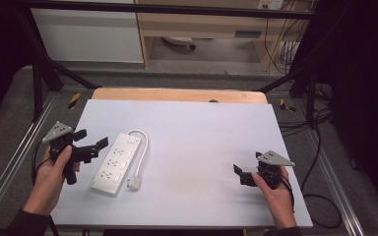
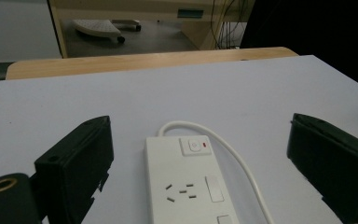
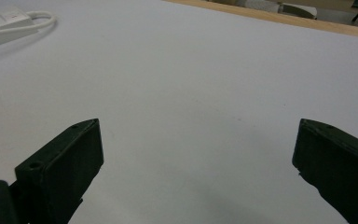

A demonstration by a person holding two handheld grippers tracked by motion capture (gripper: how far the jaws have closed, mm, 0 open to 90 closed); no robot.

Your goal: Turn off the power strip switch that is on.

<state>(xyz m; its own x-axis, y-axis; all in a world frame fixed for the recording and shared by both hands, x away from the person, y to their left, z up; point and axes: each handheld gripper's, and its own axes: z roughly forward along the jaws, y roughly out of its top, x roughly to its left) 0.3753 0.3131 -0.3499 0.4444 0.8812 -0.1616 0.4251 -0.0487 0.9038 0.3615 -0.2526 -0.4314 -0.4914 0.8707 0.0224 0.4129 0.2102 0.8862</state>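
Note:
A white power strip (image 1: 114, 162) lies on the left part of the white table top (image 1: 197, 142), its cord looping round to a white plug (image 1: 134, 183) beside it. My left gripper (image 1: 91, 139) is held just left of the strip, open, jaws pointing at it. In the left gripper view the strip (image 2: 186, 184) with its switch and red light lies between and ahead of the open left gripper (image 2: 200, 123), untouched. My right gripper (image 1: 247, 163) hovers open over bare table at the right. The right gripper (image 3: 199, 126) holds nothing, and the strip (image 3: 0, 25) shows far off.
A wooden table edge (image 1: 177, 95) runs along the far side. Black frame posts (image 1: 39, 83) stand at the back corners, and cables (image 1: 320, 147) hang off to the right. A wooden cabinet (image 1: 202, 24) stands on the floor beyond.

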